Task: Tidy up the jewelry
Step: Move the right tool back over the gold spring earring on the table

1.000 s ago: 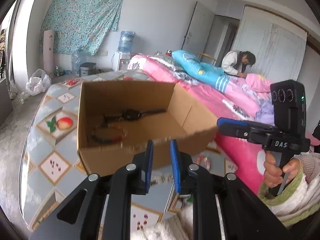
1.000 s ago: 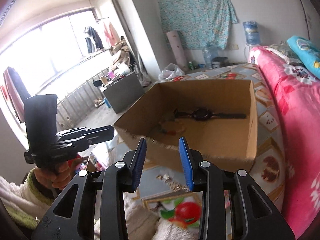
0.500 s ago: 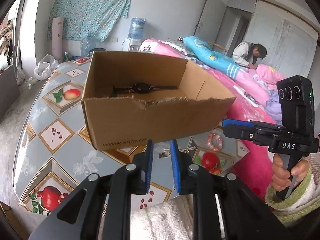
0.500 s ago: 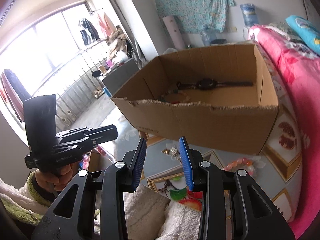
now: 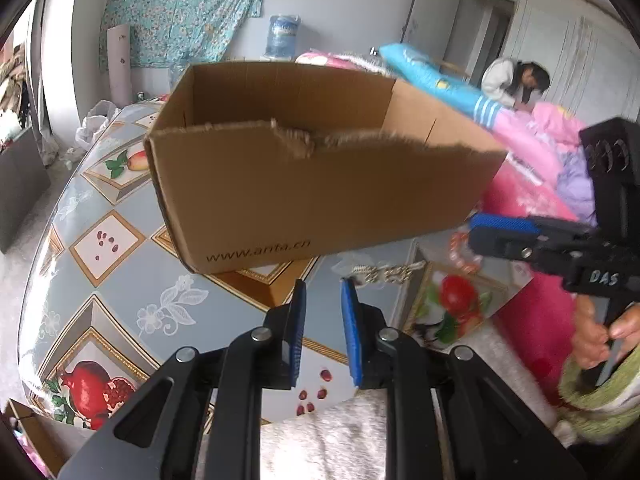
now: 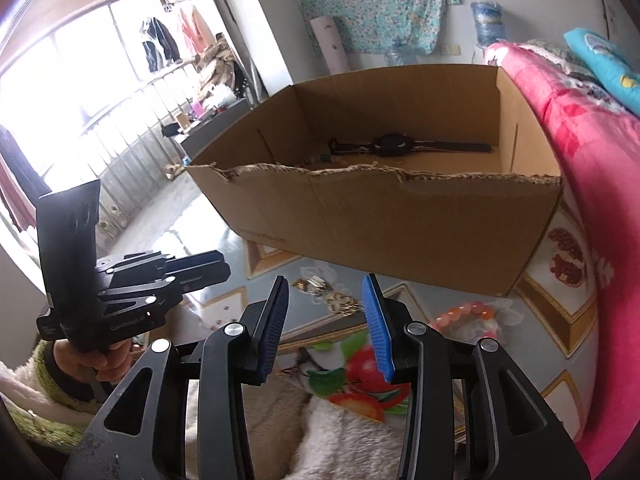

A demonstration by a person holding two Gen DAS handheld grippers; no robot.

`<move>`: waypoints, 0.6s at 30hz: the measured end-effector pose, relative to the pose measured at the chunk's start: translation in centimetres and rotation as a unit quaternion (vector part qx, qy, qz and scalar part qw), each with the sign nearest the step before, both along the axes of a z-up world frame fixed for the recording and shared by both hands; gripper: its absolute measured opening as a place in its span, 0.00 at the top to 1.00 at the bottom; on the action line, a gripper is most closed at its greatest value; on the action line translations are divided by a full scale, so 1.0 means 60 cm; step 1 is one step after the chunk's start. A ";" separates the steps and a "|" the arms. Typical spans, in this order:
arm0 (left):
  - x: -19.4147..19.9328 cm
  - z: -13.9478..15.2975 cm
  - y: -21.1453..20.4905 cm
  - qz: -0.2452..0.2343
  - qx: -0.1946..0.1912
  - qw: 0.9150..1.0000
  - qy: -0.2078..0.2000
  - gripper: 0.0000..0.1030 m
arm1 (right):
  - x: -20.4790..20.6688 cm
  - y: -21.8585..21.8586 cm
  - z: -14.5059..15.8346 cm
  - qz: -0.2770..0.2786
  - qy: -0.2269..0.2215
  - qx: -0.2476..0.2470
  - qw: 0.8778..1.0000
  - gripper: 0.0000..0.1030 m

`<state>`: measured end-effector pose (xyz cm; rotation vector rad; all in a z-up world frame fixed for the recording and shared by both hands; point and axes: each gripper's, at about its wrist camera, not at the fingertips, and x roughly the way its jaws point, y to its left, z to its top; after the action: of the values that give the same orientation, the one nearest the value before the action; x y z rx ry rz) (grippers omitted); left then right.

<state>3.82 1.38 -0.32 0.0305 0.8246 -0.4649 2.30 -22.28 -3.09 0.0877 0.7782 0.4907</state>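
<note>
An open cardboard box (image 5: 320, 192) (image 6: 380, 216) stands on the fruit-patterned table (image 5: 120, 280). Inside it lie a black watch (image 6: 392, 145) and a partly hidden bracelet (image 6: 320, 160); the left wrist view hides the box's inside. In front of the box lie a gold and silver chain (image 5: 384, 274) (image 6: 332, 298) and a pink bead bracelet (image 5: 460, 252) (image 6: 464, 316). My left gripper (image 5: 323, 284) (image 6: 200, 268) hovers just left of the chain, jaws narrowly apart and empty. My right gripper (image 6: 326, 280) (image 5: 500, 236) hangs over the chain, its jaws opening with nothing between them.
A bed with a pink blanket (image 6: 580, 128) borders the table's right side, and a person (image 5: 516, 84) sits beyond it. A water jug (image 5: 282, 36) and a floral cloth (image 5: 180, 8) are at the back wall. The table's left edge (image 5: 32, 292) drops to the floor.
Both grippers have sunk toward the table in front of the box. The box's near wall now hides its inside in the left wrist view. The right jaws stand slightly wider.
</note>
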 end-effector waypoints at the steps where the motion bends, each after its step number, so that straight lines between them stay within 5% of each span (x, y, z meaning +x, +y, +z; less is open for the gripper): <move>1: 0.001 -0.006 -0.005 0.000 0.008 1.000 0.000 0.83 | 0.000 -0.001 -0.004 -0.002 0.002 -0.001 1.000 0.64; 18: 0.042 -0.060 -0.089 -0.046 0.062 0.997 -0.005 0.83 | 0.013 -0.008 -0.045 -0.004 0.038 0.005 0.999 0.64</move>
<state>6.37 -3.93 -3.93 0.1865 0.8443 -0.4984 3.09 -22.74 -5.80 0.1184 0.8500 0.4864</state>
